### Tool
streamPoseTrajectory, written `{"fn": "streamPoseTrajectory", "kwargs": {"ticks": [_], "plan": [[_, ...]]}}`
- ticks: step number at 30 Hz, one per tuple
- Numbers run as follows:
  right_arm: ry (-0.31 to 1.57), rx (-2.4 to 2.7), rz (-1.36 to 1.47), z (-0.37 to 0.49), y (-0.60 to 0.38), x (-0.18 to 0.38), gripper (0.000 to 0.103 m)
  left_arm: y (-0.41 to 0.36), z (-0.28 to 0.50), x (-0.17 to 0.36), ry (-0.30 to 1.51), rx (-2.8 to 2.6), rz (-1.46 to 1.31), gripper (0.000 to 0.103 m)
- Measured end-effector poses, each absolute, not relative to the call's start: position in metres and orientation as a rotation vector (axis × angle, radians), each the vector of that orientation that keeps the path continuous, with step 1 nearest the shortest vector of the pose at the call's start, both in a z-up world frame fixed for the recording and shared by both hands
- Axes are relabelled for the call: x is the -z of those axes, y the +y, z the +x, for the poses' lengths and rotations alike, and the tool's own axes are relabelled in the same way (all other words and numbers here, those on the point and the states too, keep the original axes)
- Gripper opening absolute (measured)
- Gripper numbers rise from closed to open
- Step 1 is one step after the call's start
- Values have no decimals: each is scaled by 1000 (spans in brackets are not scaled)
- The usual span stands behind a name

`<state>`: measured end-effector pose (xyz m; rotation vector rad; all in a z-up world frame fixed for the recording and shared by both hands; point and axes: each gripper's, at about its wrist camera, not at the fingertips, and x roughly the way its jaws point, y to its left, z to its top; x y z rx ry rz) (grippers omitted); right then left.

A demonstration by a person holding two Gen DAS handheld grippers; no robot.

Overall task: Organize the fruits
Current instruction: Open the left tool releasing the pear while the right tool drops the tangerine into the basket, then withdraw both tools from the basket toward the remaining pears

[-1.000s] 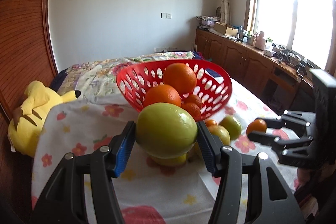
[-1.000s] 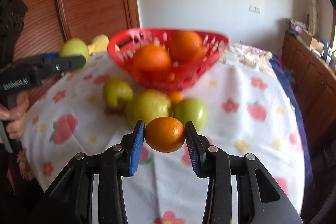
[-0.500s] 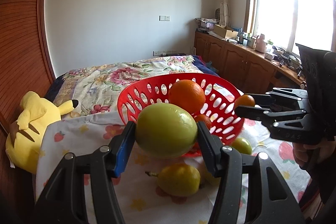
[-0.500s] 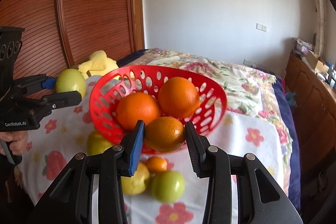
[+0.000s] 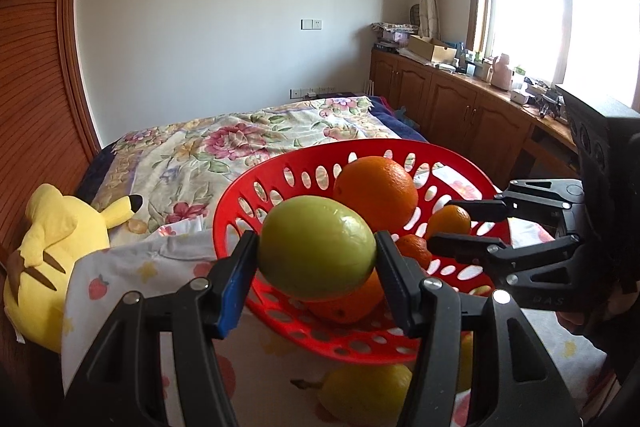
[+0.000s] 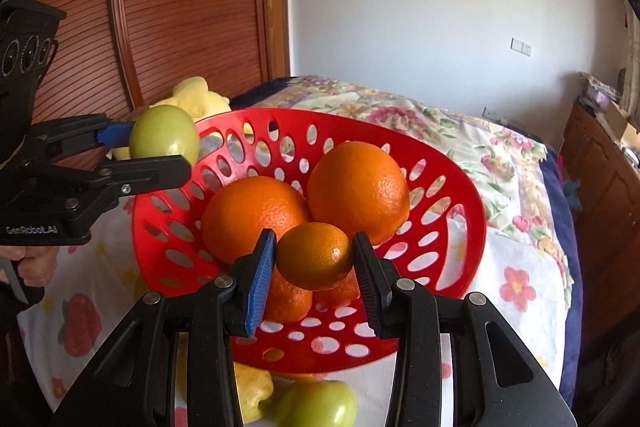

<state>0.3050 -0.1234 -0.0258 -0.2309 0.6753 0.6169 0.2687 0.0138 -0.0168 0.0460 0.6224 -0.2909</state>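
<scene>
The left claw (image 5: 316,259) is partly open, just wide enough to squeeze a big green apple (image 5: 316,247) between its two pads. The blue pad presses on the apple's 9 o'clock side and the black pad on its 3 o'clock side. In the left wrist view, the apple hangs in front of the near rim of the red basket (image 5: 240,203). In the right wrist view, the same apple (image 6: 164,137) sits at the 10 o'clock edge of the basket (image 6: 448,251), right by the rim. I cannot tell if it touches the rim.

The right claw (image 6: 314,263) is squeezed almost all the way in. It holds a small orange (image 6: 314,255) tight between its pads. The small orange hangs over the inside of the basket, toward its near side. In the left wrist view this claw (image 5: 452,223) comes in from 3 o'clock with the small orange (image 5: 448,221) at its tip.

Two big oranges (image 6: 256,217) lie in the basket, one at 11 o'clock of the small orange and one at 1 o'clock. More small oranges (image 6: 288,297) lie under it.

On the flowery cloth (image 6: 516,291) at 6 o'clock of the basket lie a yellow fruit (image 6: 252,391) and a green apple (image 6: 316,403), side by side.

A yellow plush toy (image 5: 44,259) lies at 9 o'clock of the basket in the left wrist view.
</scene>
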Motion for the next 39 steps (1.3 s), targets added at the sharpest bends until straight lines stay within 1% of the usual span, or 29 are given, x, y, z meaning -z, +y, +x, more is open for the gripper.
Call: {"fn": "streamPoseTrajectory", "kwargs": {"ticks": [17, 23, 29, 39], "plan": [[658, -627, -225, 317, -125, 27, 40, 4, 308, 17, 636, 277, 101, 58], [656, -614, -217, 316, -131, 28, 40, 6, 315, 19, 638, 263, 82, 58], [649, -603, -212, 311, -136, 26, 40, 8, 308, 17, 626, 260, 73, 58], [625, -579, -176, 286, -143, 14, 40, 17, 269, 11, 598, 250, 59, 59]]}}
